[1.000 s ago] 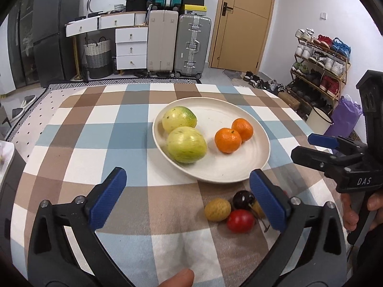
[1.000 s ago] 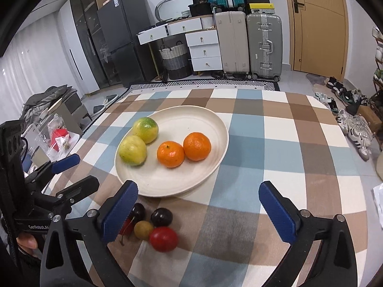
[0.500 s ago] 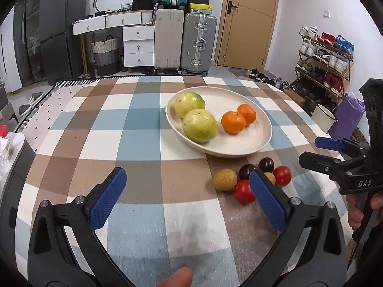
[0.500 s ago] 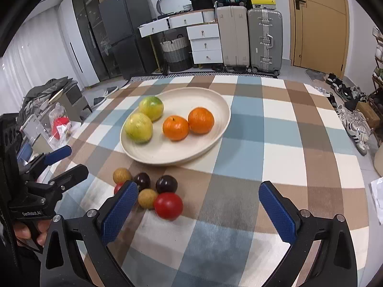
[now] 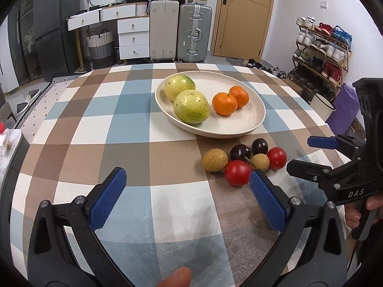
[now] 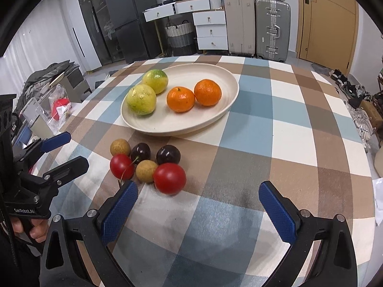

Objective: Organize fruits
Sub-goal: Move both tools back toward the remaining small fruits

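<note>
A cream plate [image 5: 253, 124] [image 6: 225, 81] on the checked tablecloth holds two yellow-green fruits [image 5: 191, 106] [image 6: 141, 99] and two oranges [image 5: 225, 103] [image 6: 180, 99]. In front of it lies a cluster of small fruits: red cherry tomatoes [image 5: 237, 172] [image 6: 170, 178], dark cherries [image 5: 240, 152] [image 6: 168, 154] and tan longans [image 5: 214, 160] [image 6: 120, 147]. My left gripper [image 5: 188, 198] is open and empty, just left of and nearer than the cluster. My right gripper [image 6: 198, 206] is open and empty, with the big red tomato just beyond its left finger.
Each gripper shows at the edge of the other's view, held in a hand [image 5: 359, 212] [image 6: 36, 229]. Beyond the table stand suitcases [image 5: 195, 32], white drawers [image 5: 132, 37] and a shoe rack [image 5: 320, 47]. Clutter sits off the table's left side [image 6: 57, 105].
Both grippers have drawn back from the plate and risen; the whole cluster of small fruits now shows ahead of the fingers. Both stay open and nothing was taken hold of.
</note>
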Demonstrator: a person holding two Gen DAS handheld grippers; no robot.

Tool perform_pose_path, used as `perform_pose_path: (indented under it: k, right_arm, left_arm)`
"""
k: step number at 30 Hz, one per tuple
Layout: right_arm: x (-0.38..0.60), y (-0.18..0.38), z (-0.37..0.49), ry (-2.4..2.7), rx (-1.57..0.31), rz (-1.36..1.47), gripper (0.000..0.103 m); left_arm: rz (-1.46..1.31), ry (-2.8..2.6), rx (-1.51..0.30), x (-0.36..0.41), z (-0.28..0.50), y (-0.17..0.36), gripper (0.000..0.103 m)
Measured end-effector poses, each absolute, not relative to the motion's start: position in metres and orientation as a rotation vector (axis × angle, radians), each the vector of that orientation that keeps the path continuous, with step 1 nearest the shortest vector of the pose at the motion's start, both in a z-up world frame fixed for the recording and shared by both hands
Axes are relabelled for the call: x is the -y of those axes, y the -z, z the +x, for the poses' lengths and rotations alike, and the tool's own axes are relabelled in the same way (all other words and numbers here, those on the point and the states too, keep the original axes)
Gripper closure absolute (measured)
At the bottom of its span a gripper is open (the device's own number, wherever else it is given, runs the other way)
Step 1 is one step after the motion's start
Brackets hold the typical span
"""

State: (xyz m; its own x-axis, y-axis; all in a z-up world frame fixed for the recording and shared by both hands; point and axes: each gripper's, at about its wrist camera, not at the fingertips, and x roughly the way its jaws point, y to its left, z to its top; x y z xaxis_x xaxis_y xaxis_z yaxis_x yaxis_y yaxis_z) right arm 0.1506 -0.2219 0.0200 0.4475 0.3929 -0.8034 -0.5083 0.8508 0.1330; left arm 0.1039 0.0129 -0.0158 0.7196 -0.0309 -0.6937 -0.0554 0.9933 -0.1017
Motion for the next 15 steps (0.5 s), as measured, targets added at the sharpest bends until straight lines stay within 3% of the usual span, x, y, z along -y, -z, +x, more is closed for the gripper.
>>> perform_pose_path:
  k: [10,15]
  right_arm:
    - [0.21,-0.008,0.149,-0.592,-0.977,-0.191,0.002]
    - [0.204,-0.004,0.15,-0.589,-0.972,-0.23,0.007]
  left_arm:
    - [-0.13,-0.004,-0.801,-0.007,0.113,0.027,0.001]
    - [-0.129,-0.002,-0.811,-0.006,0.116,0.03,0.001]
